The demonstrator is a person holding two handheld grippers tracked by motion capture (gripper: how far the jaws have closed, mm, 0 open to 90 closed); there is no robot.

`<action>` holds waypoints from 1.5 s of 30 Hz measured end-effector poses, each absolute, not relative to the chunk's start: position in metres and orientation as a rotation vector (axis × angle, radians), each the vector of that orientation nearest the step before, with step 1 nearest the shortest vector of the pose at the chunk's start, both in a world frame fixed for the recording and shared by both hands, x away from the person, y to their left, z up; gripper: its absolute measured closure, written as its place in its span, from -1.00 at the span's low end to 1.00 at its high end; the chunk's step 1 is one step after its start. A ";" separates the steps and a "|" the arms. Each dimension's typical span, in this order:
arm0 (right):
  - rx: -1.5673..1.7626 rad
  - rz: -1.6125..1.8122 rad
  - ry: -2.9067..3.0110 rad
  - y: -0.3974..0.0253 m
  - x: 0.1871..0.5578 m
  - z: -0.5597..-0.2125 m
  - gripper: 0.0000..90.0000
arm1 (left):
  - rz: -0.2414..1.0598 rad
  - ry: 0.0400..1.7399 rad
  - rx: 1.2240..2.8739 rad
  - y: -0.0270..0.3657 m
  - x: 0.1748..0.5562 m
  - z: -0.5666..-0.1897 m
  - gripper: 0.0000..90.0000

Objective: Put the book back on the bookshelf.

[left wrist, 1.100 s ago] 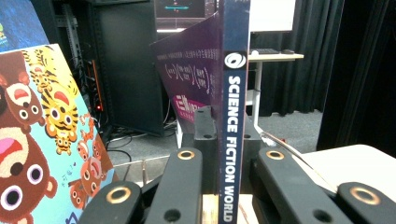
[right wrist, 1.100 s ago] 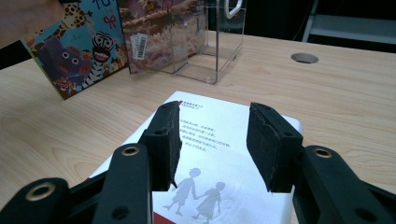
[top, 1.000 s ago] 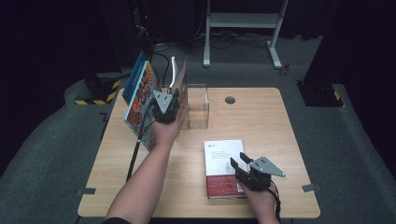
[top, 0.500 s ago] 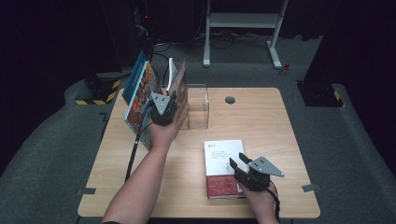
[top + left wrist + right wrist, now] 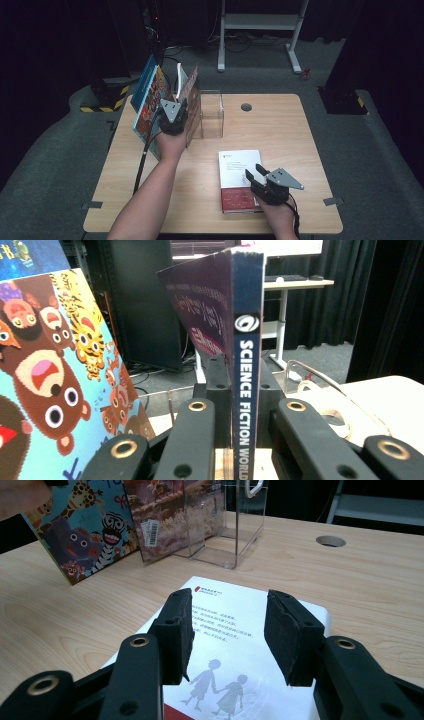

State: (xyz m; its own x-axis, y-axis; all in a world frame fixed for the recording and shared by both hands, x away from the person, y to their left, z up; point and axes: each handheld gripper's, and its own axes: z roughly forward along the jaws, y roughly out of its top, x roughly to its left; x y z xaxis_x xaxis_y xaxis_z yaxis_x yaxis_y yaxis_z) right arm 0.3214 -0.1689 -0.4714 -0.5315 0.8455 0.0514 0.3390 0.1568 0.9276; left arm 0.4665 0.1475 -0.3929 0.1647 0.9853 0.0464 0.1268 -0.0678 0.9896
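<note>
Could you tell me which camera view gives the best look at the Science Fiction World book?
The left gripper view: the book's spine stands upright between the left gripper, title readable. The high view shows it small beside the clear holder; the right gripper view, its cover.

- A light wooden surface (image 5: pixel 300 140) is seen, with a round cable hole (image 5: pixel 246 107) near its far edge.
- A clear acrylic holder (image 5: pixel 212 114) is stood on it, just left of the hole and nearer.
- A colourful picture book (image 5: pixel 148 107) is propped upright left of the holder.
- A white-and-red book (image 5: pixel 235 172) is laid flat, well nearer than the holder.
</note>
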 end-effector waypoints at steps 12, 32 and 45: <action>1.119 1.360 1.958 -0.167 0.322 -0.472 0.20 | 1.078 1.215 1.426 0.156 0.465 -0.389 0.81; 1.111 1.357 1.969 -0.165 0.322 -0.473 0.20 | 1.086 1.293 1.423 0.168 0.465 -0.387 0.76; 1.114 1.362 1.968 -0.164 0.321 -0.473 0.19 | 1.080 1.345 1.429 0.171 0.466 -0.383 0.72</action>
State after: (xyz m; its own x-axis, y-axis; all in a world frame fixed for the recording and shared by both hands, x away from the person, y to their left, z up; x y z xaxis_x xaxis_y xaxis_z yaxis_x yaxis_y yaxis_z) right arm 0.3215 -0.1641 -0.4727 -0.5427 0.8385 0.0499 0.3422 0.1665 0.9248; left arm 0.4655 0.1706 -0.3833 0.0390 0.9989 0.0271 0.2429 -0.0358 0.9694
